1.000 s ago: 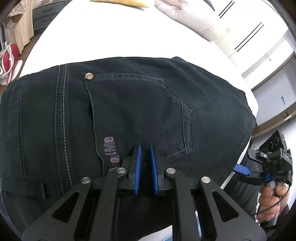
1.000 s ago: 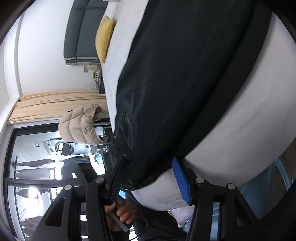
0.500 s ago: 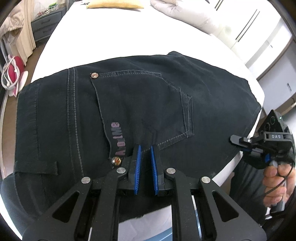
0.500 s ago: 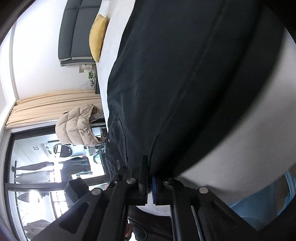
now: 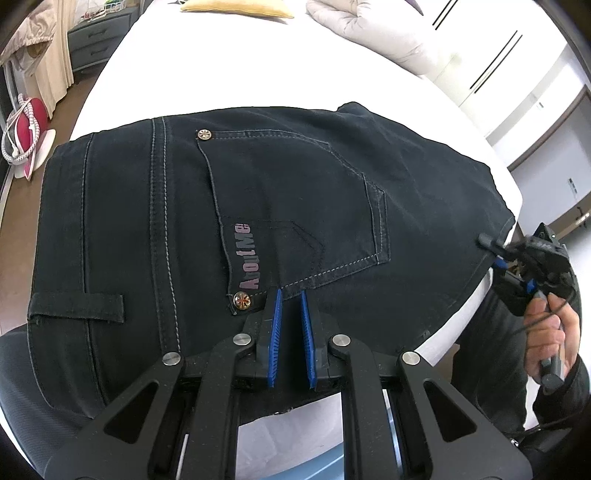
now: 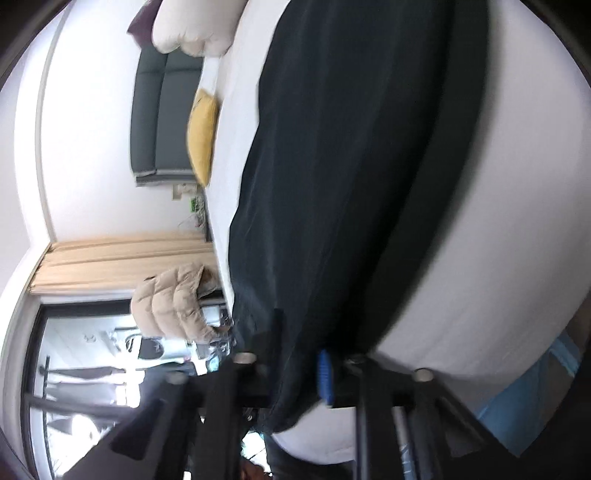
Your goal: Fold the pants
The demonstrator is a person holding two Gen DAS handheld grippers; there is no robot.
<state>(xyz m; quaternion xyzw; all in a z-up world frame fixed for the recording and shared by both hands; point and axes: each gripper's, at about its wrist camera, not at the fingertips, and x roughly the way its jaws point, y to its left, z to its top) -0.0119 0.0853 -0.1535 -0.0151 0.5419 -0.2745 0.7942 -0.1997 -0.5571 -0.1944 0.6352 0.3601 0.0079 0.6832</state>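
Left wrist view: the pants are pinched by the left gripper; the right gripper is clamped on their edge, blurred.

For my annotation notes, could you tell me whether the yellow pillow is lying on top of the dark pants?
No, the yellow pillow lies at the far end of the bed, well apart from the pants.

A yellow pillow and pale duvet lie on the white bed.
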